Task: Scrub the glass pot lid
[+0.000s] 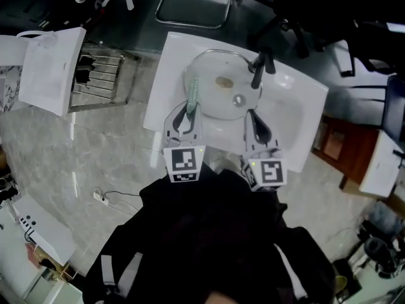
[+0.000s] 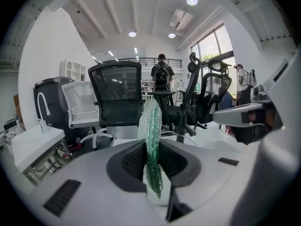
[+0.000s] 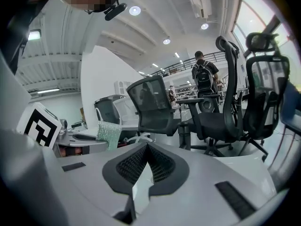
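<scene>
The glass pot lid (image 1: 218, 87) lies in a white sink (image 1: 304, 116); its knob (image 1: 238, 99) is toward my right. My left gripper (image 1: 188, 116) is shut on a green mesh scrubber (image 1: 193, 92) that points out over the lid's left edge. From the left gripper view, the scrubber (image 2: 152, 135) stands upright between the jaws of the left gripper (image 2: 153, 149). My right gripper (image 1: 255, 124) hovers at the sink's near rim, just short of the lid. In the right gripper view, the right gripper (image 3: 147, 149) has its pads together and nothing between them. The scrubber (image 3: 107, 134) shows to the left.
A black faucet (image 1: 260, 68) rises at the sink's far right. A wire rack (image 1: 101, 75) and a white board (image 1: 54, 68) stand to the left. A power strip (image 1: 101, 197) lies on the floor. Office chairs (image 2: 117, 98) and a distant person (image 2: 162, 74) stand beyond.
</scene>
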### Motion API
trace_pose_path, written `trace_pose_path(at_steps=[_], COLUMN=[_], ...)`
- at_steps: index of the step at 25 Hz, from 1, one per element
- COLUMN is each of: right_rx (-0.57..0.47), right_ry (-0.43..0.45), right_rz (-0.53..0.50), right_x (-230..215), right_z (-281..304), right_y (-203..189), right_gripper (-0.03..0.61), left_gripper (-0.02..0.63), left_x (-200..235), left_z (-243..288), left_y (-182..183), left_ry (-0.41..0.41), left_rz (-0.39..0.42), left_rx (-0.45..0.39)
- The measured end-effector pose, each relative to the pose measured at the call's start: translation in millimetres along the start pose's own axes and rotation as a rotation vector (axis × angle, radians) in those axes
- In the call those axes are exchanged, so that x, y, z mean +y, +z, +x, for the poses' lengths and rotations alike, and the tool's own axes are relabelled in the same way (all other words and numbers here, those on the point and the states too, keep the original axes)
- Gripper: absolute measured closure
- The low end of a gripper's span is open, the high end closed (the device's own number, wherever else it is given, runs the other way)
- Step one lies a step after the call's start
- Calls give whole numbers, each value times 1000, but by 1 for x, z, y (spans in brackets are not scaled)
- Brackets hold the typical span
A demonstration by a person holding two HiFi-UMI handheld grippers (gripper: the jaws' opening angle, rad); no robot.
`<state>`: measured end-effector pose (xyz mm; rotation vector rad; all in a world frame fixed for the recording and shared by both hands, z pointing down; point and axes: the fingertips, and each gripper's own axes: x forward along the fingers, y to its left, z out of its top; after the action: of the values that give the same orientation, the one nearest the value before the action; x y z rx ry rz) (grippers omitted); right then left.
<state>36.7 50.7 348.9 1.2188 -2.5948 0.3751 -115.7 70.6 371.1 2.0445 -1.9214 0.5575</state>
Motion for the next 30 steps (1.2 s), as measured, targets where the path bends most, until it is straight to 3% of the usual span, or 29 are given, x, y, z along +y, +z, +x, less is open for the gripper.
trace_pose_path(at_steps=[21, 30], right_rx=[60, 77], right_ry=[-195, -215], right_rz=[81, 82], right_x=[-5, -12], right_z=[54, 57], right_y=[-28, -31], right_gripper=[575, 575], left_gripper=[554, 554], left_x=[35, 38], left_z=[98, 133], left_y=[-55, -70], left_ry=[-142, -135], left_rz=[-34, -37], left_rx=[179, 240])
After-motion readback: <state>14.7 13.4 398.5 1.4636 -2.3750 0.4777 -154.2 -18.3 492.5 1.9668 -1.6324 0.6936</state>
